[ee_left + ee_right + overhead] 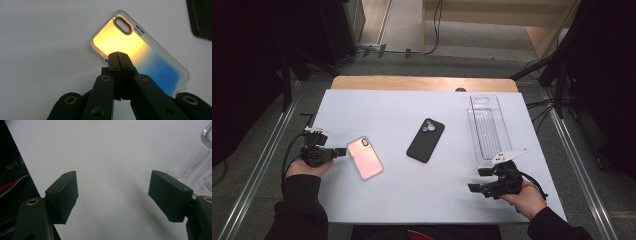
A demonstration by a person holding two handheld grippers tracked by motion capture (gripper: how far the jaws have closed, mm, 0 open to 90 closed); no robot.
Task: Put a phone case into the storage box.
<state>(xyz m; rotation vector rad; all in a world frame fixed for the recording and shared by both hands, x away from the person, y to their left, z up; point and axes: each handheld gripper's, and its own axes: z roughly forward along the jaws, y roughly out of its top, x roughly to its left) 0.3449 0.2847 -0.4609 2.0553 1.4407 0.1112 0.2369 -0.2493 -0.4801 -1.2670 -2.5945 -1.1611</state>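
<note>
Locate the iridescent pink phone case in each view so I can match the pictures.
High view: the iridescent pink translucent phone case lies left of centre on the white table, at the left hand-held gripper.
Left gripper view: it sits centre to right, glowing yellow and blue, behind the shut jaws.
Right gripper view: not in it.
Shared landmark: the black phone case, at the top right corner of the left gripper view.

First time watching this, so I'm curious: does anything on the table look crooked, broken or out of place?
Nothing looks broken or spilled. The iridescent phone case and the black phone case lie flat, each at its own slant, while the clear plastic tray lies nearly straight.
</note>
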